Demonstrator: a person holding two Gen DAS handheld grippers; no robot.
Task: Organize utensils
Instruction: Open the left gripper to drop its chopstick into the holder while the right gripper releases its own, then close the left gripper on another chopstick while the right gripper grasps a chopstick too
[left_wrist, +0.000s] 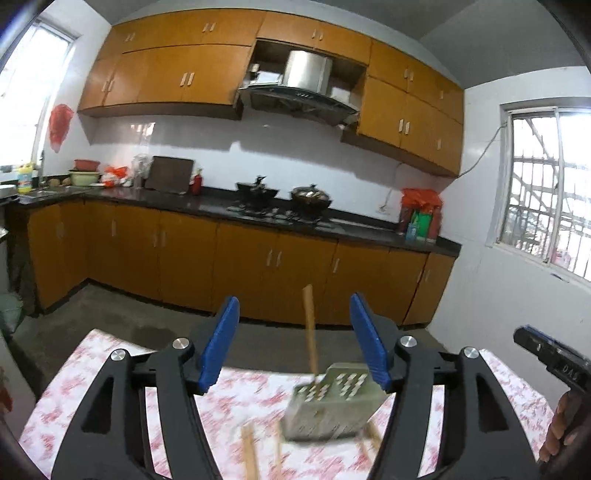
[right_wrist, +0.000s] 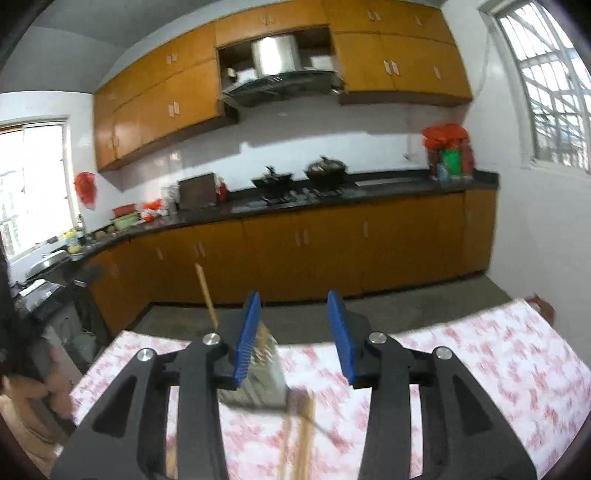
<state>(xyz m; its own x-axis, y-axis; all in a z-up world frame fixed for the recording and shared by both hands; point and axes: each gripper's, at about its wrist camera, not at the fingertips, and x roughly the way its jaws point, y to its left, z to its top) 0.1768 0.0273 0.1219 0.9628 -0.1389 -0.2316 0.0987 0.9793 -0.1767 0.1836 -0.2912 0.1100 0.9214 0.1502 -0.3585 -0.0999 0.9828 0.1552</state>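
Note:
A perforated metal utensil holder (left_wrist: 332, 406) stands on the table with a pink floral cloth (left_wrist: 110, 387). A wooden stick (left_wrist: 309, 332) rises out of it. More wooden sticks (left_wrist: 251, 454) lie on the cloth in front of it. My left gripper (left_wrist: 293, 347) is open and empty, above and behind the holder. In the right wrist view the holder (right_wrist: 262, 376) sits just past my open, empty right gripper (right_wrist: 295, 339), with a stick (right_wrist: 207, 291) upright in it and loose sticks (right_wrist: 299, 443) on the cloth below.
The right gripper's body (left_wrist: 550, 354) shows at the right edge of the left view. Beyond the table is a concrete floor (left_wrist: 110, 314), orange cabinets (left_wrist: 240, 266) and a dark counter with two woks (left_wrist: 284, 195).

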